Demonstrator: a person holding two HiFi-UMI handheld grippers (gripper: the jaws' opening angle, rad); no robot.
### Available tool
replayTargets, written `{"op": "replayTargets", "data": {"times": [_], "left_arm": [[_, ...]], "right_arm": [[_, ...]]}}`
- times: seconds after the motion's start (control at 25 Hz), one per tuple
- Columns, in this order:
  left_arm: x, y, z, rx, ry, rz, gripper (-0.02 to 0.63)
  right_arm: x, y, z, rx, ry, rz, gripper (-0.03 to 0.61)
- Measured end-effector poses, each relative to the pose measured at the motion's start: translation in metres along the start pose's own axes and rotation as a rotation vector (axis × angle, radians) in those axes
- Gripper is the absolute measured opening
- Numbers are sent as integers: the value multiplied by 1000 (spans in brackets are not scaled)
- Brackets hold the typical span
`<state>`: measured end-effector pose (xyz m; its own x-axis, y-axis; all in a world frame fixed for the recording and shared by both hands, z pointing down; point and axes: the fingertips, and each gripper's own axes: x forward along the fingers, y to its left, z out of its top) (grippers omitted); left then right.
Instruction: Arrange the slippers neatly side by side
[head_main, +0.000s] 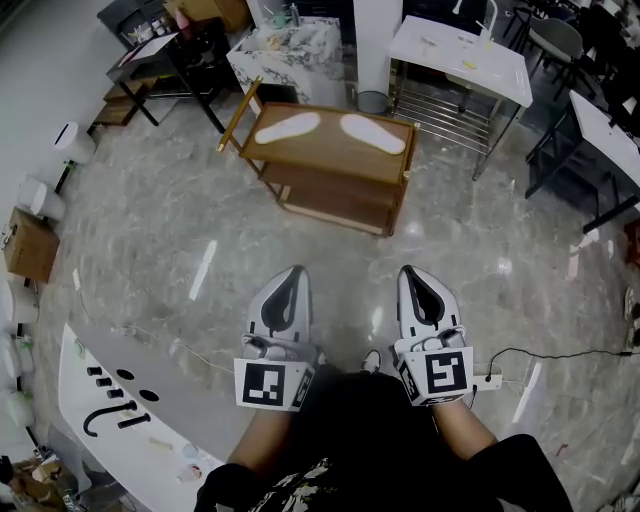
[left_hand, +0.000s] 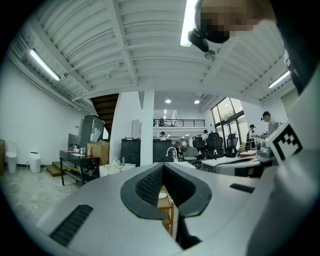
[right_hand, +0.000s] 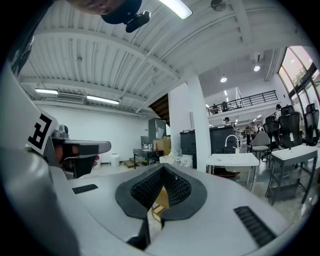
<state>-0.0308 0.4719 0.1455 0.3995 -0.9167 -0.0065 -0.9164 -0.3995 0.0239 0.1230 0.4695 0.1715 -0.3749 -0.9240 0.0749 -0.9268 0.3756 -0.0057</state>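
Two white slippers lie on top of a wooden shelf cart (head_main: 390, 165) ahead of me: the left slipper (head_main: 286, 127) and the right slipper (head_main: 373, 133), angled apart with a gap between them. My left gripper (head_main: 294, 272) and right gripper (head_main: 408, 271) are held level side by side, well short of the cart, both shut with nothing in them. In the left gripper view the pads (left_hand: 150, 185) meet at the tip and a sliver of the wooden cart (left_hand: 164, 200) shows through the slot. The right gripper view shows its pads (right_hand: 150, 190) shut, with the cart (right_hand: 160, 199) behind them.
The cart stands on a marble floor. Behind it are a white pillar (head_main: 377, 40), a wire-shelf white table (head_main: 462, 62) and a marble-patterned box (head_main: 285, 50). A white board with black pieces (head_main: 110, 400) lies at lower left. A power strip (head_main: 488, 380) and cable lie at lower right.
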Motion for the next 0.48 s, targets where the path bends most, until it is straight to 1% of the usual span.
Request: {"op": "replayTargets", "data": {"times": [0.2, 0.36, 0.48], "left_arm": [[-6, -18, -10, -26, 3, 27, -2], [-4, -37, -10, 7, -4, 9, -2], [-8, -42, -7, 25, -7, 23, -2]], "right_arm": [[-14, -12, -5, 0, -6, 21, -11], [-25, -25, -9, 7, -16, 3, -11], [-31, -29, -11, 16, -14, 8, -11]]}}
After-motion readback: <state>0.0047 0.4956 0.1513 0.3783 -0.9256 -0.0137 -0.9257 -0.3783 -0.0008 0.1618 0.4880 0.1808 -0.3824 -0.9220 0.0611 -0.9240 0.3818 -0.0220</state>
